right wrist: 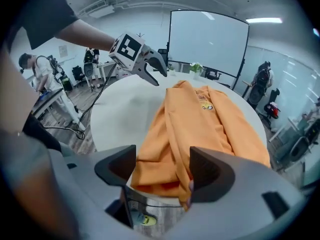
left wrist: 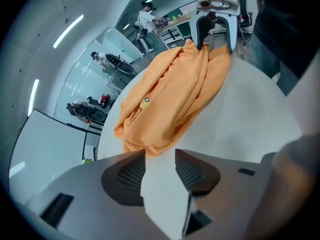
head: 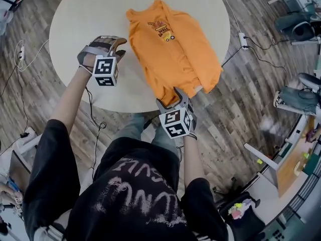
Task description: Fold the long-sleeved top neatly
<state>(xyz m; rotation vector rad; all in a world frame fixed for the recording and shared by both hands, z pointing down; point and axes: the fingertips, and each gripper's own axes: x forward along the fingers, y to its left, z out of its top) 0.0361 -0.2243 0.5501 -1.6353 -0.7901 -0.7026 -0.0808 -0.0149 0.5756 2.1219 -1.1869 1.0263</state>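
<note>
Hem of the orange top (right wrist: 200, 129) lies loose between the parted jaws of the right gripper (right wrist: 162, 159) at the near edge of the round worktop (head: 90, 14), one corner drooping over the rim. Further in, the left gripper (left wrist: 160, 154) hovers over bare worktop beside the top, jaws apart and empty. A one-sided tug at the hem would likely skew the loose layers or slide them off.

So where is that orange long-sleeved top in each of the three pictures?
Head view: orange long-sleeved top upper centre, on the round white table.
Left gripper view: top centre, running to the upper right.
Right gripper view: top centre right, hem nearest.
Shared landmark: its small chest print.
</note>
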